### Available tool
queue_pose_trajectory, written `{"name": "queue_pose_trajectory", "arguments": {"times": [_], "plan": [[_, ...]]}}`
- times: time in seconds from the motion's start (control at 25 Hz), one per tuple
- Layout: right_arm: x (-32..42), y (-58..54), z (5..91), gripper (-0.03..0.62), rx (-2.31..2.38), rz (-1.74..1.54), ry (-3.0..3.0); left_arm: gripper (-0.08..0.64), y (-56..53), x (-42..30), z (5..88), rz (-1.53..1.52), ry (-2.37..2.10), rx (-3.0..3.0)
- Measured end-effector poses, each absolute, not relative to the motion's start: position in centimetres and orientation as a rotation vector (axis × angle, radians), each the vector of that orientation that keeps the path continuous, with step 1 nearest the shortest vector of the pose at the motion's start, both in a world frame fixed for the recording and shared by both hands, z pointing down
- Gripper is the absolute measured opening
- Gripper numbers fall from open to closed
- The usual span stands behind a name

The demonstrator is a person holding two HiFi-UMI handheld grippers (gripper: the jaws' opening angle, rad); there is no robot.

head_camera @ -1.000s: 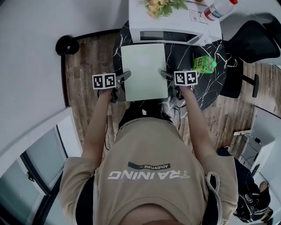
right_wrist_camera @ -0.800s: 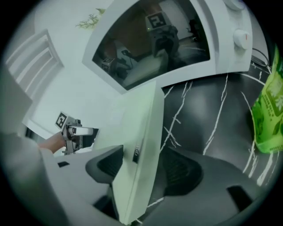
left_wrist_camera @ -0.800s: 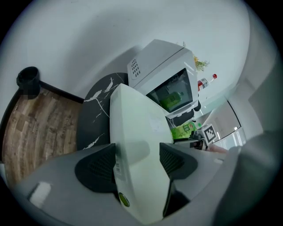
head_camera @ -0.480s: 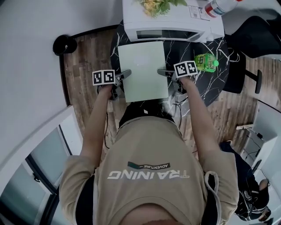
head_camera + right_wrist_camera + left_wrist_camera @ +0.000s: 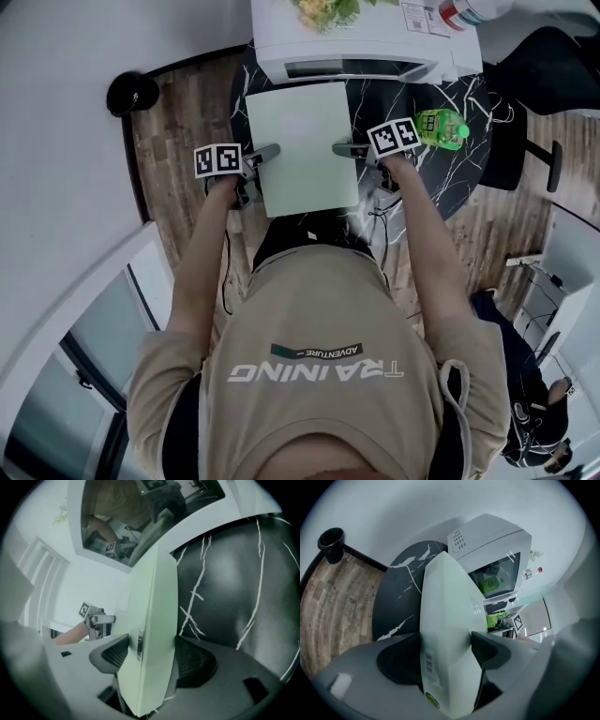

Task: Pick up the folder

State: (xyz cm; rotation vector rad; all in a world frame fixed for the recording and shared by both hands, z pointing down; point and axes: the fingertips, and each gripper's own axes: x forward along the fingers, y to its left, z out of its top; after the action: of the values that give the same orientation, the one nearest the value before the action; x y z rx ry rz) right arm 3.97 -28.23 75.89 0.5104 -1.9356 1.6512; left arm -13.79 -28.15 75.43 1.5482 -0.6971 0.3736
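Pale green folder (image 5: 302, 150), head view: it lies flat on the black marbled table (image 5: 441, 178), its far edge just in front of the white microwave (image 5: 366, 42). The left gripper (image 5: 267, 152) is at the folder's left edge and the right gripper (image 5: 342, 150) at its right edge, facing each other across it. A green bottle (image 5: 441, 128) lies on the table to the right of the right gripper. A black bin (image 5: 131, 94) stands on the wooden floor (image 5: 178, 122), well apart at the left.

Against the earlier frame, the folder keeps its place before the microwave and both grippers remain at its sides. The whole scene sits slightly higher in the picture.

Left gripper view: the folder (image 5: 445, 620) runs edge-on between the jaws, a barcode label on its near end. The jaws stand wide apart and have just been opening. The pads lie close beside the folder's two faces. Table (image 5: 393, 606) and microwave (image 5: 492, 550) lie beyond.

Right gripper view: the folder (image 5: 154, 630) is again edge-on between the jaws, which are likewise spread wide and have just been opening. The left gripper (image 5: 96, 618) shows at the far edge.
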Motion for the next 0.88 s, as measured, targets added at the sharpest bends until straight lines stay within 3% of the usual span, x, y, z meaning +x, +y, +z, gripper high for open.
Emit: {"name": "queue_pose_trajectory", "arguments": {"times": [0.88], "plan": [[3.3,-26.6,72.9,0.272,0.588,1.444,-2.052,0.327,-26.6,-14.0,72.3,0.419,-0.729,1.675]]}}
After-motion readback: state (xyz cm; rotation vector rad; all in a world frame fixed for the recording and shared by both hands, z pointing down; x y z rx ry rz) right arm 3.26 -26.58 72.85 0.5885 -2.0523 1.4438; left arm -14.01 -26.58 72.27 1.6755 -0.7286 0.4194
